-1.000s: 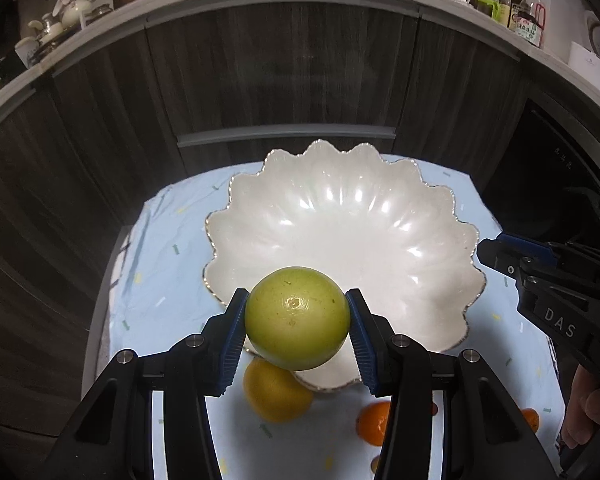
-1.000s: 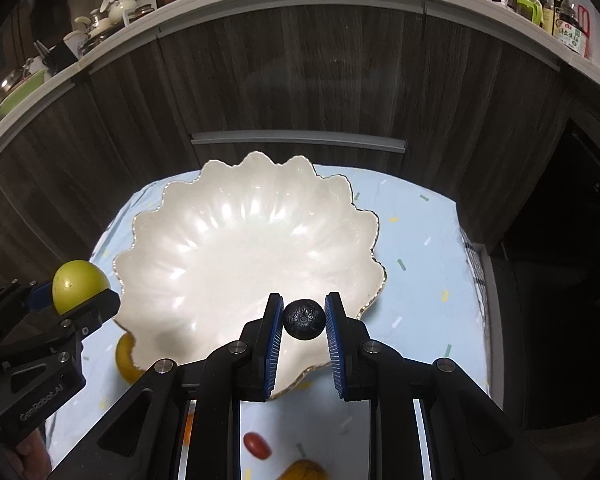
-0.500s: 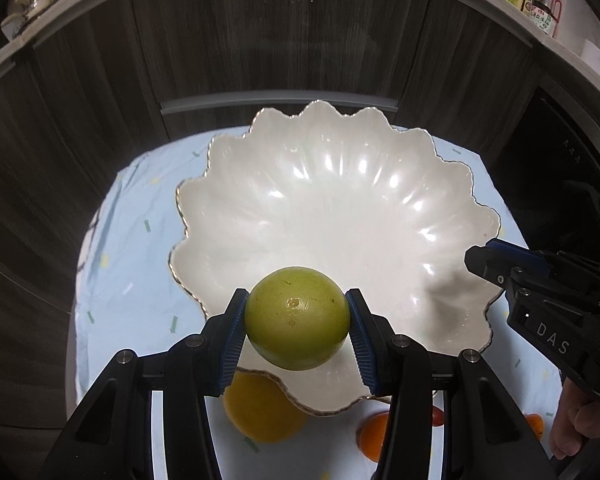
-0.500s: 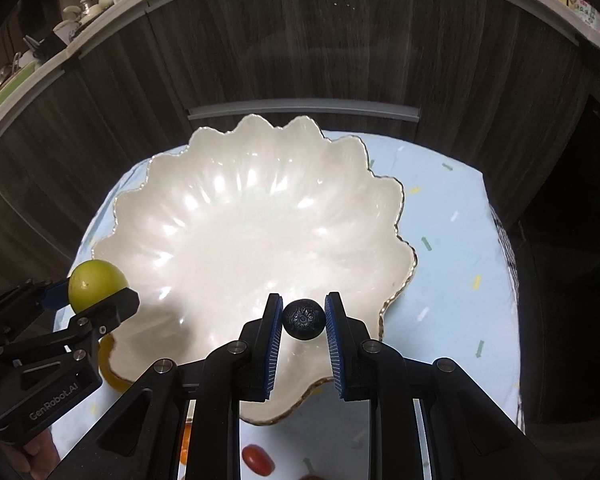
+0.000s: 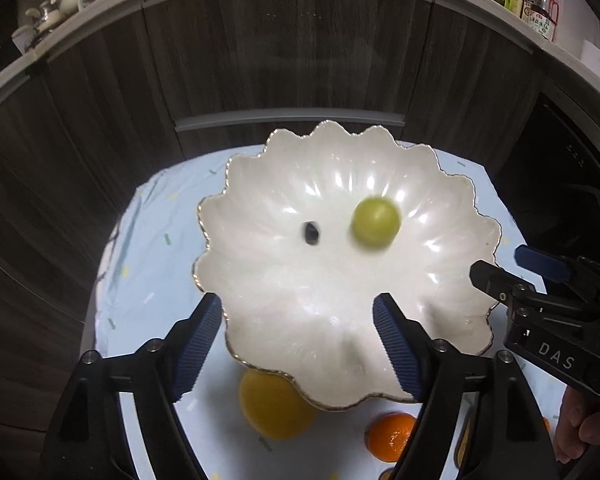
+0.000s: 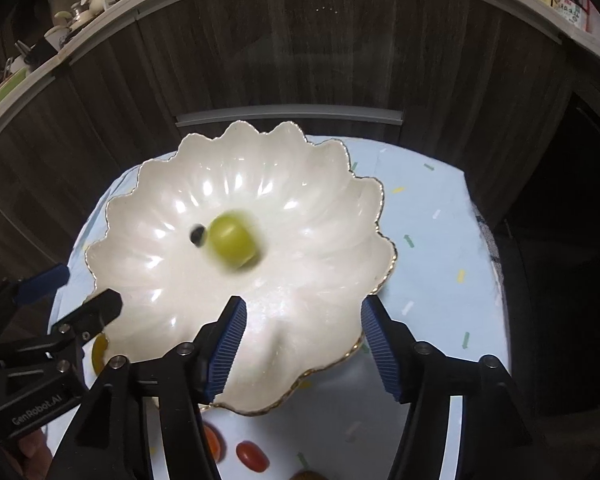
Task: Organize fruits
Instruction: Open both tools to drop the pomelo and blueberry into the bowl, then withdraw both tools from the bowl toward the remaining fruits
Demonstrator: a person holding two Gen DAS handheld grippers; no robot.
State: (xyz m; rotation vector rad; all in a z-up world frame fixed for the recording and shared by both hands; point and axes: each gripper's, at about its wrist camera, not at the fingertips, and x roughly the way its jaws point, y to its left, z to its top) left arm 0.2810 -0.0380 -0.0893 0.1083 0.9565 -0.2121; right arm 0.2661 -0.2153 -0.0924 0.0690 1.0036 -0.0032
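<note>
A white scalloped bowl (image 5: 260, 184) with a gold rim stands on a light blue cloth; it also shows in the right wrist view (image 6: 332, 184). A green round fruit (image 5: 375, 221) and a small dark berry (image 5: 311, 233) lie inside it, both blurred; in the right wrist view the green fruit (image 6: 232, 243) and the berry (image 6: 198, 234) sit side by side. My left gripper (image 5: 300, 344) is open and empty above the bowl's near rim. My right gripper (image 6: 302, 342) is open and empty above the near rim too.
A yellow-orange fruit (image 5: 274, 408) and a small orange (image 5: 390, 436) lie on the cloth in front of the bowl. Red cherry tomatoes (image 6: 252, 456) lie near the front edge. Dark wood cabinets (image 5: 284, 52) stand close behind the small table.
Both grippers have opened. The green fruit left my left gripper and the dark berry left my right gripper; both now lie in the bowl, still moving.
</note>
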